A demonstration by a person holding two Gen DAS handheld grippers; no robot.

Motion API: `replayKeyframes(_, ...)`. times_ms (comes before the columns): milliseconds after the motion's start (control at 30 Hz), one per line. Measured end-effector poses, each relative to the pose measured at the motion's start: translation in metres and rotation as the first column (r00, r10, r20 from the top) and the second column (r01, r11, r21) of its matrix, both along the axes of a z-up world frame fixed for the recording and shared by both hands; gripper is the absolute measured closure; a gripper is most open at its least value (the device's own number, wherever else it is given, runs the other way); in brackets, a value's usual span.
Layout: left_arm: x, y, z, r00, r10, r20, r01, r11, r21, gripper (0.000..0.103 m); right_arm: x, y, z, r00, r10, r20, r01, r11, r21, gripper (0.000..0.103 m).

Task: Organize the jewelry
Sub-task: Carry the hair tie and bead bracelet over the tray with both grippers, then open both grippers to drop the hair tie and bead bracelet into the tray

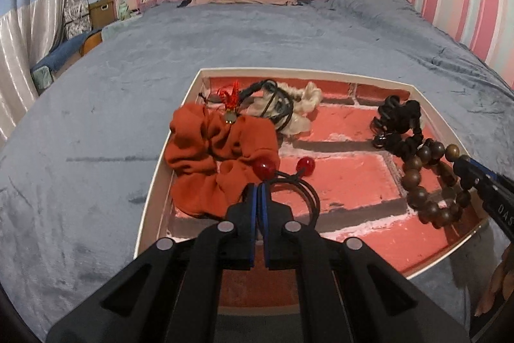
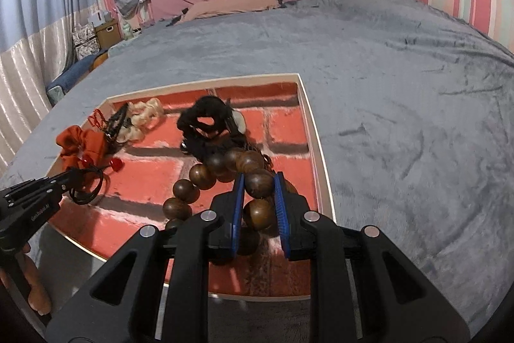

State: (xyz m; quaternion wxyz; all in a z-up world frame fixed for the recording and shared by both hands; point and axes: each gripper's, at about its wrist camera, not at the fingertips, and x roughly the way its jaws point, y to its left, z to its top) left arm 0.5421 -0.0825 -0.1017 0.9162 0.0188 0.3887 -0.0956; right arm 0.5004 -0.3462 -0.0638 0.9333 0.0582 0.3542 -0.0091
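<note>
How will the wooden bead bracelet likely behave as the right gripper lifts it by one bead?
The bracelet will probably hang floppy, since its beads already curve loosely over the tray. The right gripper pinches one round, glossy bead, so it may slip. The big beads suggest some weight.

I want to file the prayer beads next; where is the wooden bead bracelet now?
In the tray's right part, just in front of the black scrunchie, one bead clamped in the right hand-held gripper.
</note>
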Motion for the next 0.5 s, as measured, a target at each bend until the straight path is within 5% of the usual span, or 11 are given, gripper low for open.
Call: replayKeyframes(500, 0.006, -0.003, -0.011, 1.000, 0.017, -0.018, -0.016, 0.999, 0.035, 0.098, 0.008, 0.014, -0.011, 0.999, 0.006, -0.051, -0.010, 0.996, -0.088, 0.080)
